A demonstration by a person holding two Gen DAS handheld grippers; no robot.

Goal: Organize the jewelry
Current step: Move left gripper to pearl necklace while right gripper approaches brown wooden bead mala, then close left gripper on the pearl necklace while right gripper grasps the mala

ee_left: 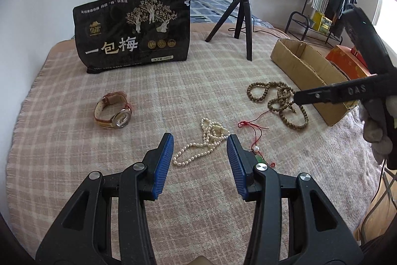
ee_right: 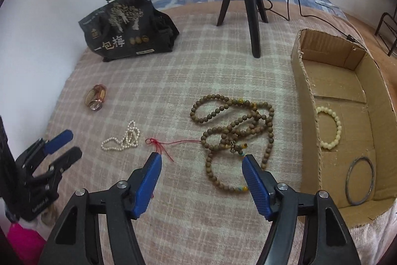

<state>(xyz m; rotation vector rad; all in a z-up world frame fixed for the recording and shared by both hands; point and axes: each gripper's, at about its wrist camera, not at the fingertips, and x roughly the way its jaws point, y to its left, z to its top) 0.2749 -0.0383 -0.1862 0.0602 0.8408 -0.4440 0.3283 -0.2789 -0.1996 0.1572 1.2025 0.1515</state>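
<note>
Both tongs gape empty, the left tongs (ee_left: 199, 138) framing the pearl necklace (ee_left: 198, 148) and the right tongs (ee_right: 202, 160) the wooden bead strand (ee_right: 235, 133) on the bed blanket (ee_right: 173, 81), seemingly bound for the cardboard box (ee_right: 307, 81).

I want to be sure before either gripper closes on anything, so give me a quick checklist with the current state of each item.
1. Left gripper open, nothing held: ok.
2. Pearl necklace lies between the left fingers: ok, though whether they have reached the blanket cannot tell.
3. Right gripper open, nothing held: ok.
4. Wooden bead strand lies partly between the right fingers: ok, but it is piled in several loops.
5. Red cord clear of the bead pile: not ok, it runs into it.
6. Cardboard box has room: ok, it holds only a pale bracelet and a metal bangle.
</note>
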